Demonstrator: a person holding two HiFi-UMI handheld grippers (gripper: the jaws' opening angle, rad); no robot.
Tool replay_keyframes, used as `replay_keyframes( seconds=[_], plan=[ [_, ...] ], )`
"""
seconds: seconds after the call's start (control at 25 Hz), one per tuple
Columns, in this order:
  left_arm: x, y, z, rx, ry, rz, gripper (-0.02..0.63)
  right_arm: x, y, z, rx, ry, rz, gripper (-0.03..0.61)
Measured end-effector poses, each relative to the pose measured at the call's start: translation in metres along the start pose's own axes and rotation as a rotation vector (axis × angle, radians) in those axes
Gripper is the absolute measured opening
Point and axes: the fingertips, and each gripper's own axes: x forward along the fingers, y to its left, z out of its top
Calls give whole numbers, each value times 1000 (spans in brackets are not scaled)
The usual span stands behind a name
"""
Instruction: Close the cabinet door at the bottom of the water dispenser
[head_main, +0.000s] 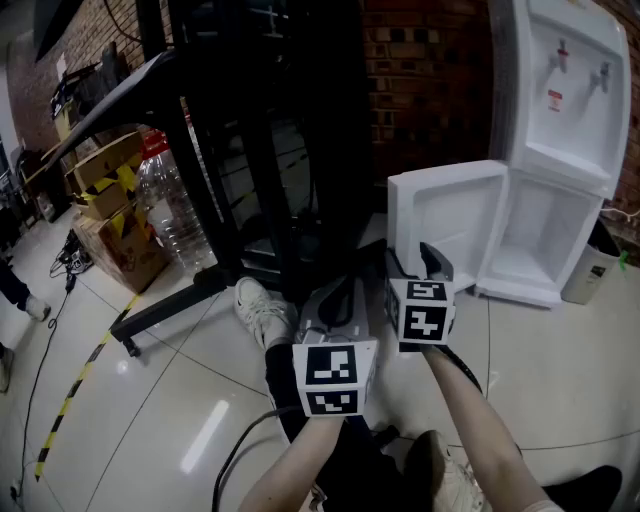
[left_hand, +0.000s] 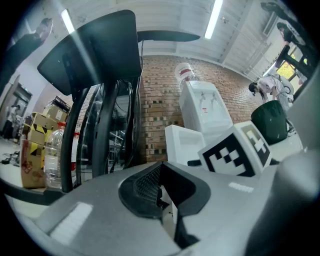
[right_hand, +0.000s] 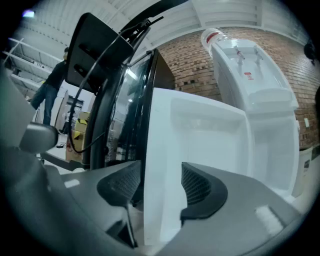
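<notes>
The white water dispenser (head_main: 570, 90) stands at the right against a brick wall. Its bottom cabinet door (head_main: 450, 220) hangs wide open to the left, and the empty compartment (head_main: 540, 235) shows. My right gripper (head_main: 425, 262) is at the door's free edge. In the right gripper view the door (right_hand: 200, 135) runs edge-on between the jaws of the right gripper (right_hand: 160, 187), with the pads (right_hand: 200, 187) close on either side and not pressing. My left gripper (head_main: 335, 290) hangs left of the door, apart from it. In its own view the left gripper (left_hand: 161, 187) is shut on nothing.
A black machine frame (head_main: 260, 150) stands close to the left of the door. Beyond it are a large clear water bottle (head_main: 170, 205) and cardboard boxes (head_main: 110, 200). A small grey bin (head_main: 590, 270) sits right of the dispenser. The person's shoe (head_main: 262, 310) rests on the tiled floor.
</notes>
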Motion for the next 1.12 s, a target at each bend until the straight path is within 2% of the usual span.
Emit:
replay_keyframes(
  seconds=[0.16, 0.32, 0.48, 0.84, 1.12],
  plan=[
    [5, -4, 12, 6, -56, -38, 15, 17, -7, -4, 23, -11, -45, 241],
    [6, 1, 11, -27, -58, -30, 15, 29, -3, -6, -14, -14, -52, 222],
    [6, -2, 10, -25, -56, -40, 15, 36, -1, -7, -15, -8, -43, 195],
    [10, -1, 2, -17, -23, -39, 15, 15, 0, -8, -29, -22, -57, 183],
    [17, -14, -10, 23, 29, -53, 15, -14, -8, -12, -14, 15, -7, 185]
  ],
)
